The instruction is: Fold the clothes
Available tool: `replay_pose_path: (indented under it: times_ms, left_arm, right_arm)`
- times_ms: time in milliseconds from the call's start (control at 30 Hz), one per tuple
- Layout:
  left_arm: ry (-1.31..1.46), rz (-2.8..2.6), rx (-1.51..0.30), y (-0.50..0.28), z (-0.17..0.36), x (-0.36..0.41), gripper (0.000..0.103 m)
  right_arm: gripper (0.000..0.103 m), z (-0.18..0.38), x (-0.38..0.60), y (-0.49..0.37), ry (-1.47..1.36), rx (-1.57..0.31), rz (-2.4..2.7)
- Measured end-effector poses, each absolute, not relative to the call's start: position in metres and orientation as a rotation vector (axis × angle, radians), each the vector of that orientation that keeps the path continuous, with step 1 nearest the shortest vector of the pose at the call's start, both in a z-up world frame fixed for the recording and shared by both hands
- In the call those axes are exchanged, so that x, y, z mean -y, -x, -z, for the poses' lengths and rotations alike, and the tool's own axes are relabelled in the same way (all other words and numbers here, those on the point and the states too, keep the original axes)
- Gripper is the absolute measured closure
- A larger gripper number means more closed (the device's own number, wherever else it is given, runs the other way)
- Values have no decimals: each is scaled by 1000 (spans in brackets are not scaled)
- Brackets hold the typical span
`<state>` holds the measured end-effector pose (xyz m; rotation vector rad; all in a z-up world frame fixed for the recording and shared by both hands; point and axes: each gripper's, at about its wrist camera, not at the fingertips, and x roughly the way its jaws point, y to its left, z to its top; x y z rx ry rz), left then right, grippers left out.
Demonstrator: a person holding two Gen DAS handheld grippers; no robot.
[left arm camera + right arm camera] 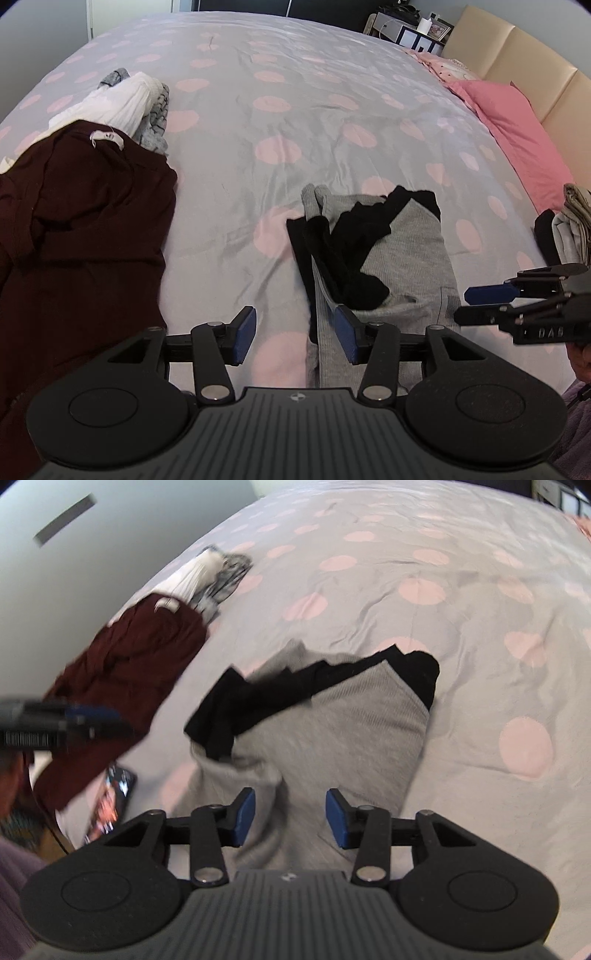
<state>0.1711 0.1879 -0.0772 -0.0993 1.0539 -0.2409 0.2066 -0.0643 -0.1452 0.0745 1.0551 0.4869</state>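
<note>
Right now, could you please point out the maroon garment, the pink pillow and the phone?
maroon garment (85, 221), left wrist view, middle of the cloth.
pink pillow (517, 136), left wrist view, top face.
phone (112, 801), right wrist view, lit screen.

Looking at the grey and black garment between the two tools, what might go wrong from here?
1. The black sleeve lies bunched across the grey and black garment; folding now may trap the creases.
2. Both the left tool and right tool are open near the same hem, so they might crowd each other.
3. The maroon garment lies close and could get dragged.
</note>
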Motion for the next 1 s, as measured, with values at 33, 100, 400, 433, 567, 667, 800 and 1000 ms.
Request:
replay_pose_path:
  times_ms: [33,100,400,433,567,667,800,1000]
  left_arm:
    - [101,245,-1057,-170,80,-186,58]
    - [97,260,-1060,-167,84,-180,58]
    - [96,278,-1053,-168,85,-165,58]
    - [106,276,-1054,-169,85,-166,58]
    - [128,271,-1052,-170,84,-167,58]
    - [132,267,-1051,-170,83,-169,58]
    - [130,253,-1063,-172,86,-171,58]
    - [77,312,-1057,-171,95,-155,57]
  right_arm:
    - [61,149,65,-203,-54,-1050,-498]
    - [61,156,66,-197,-26,-1046,-511]
    - [56,161,56,-196,-73,-1002,-598]
    - [52,159,53,-198,-76,-991,-611]
    - [59,163,36,-208,-45,-977,-613]
    - [91,166,22,-209,-29,-997,-662]
    - [95,162,1,-197,4,-1012,-773]
    - [83,161,-19,-176,70,-1043,-867]
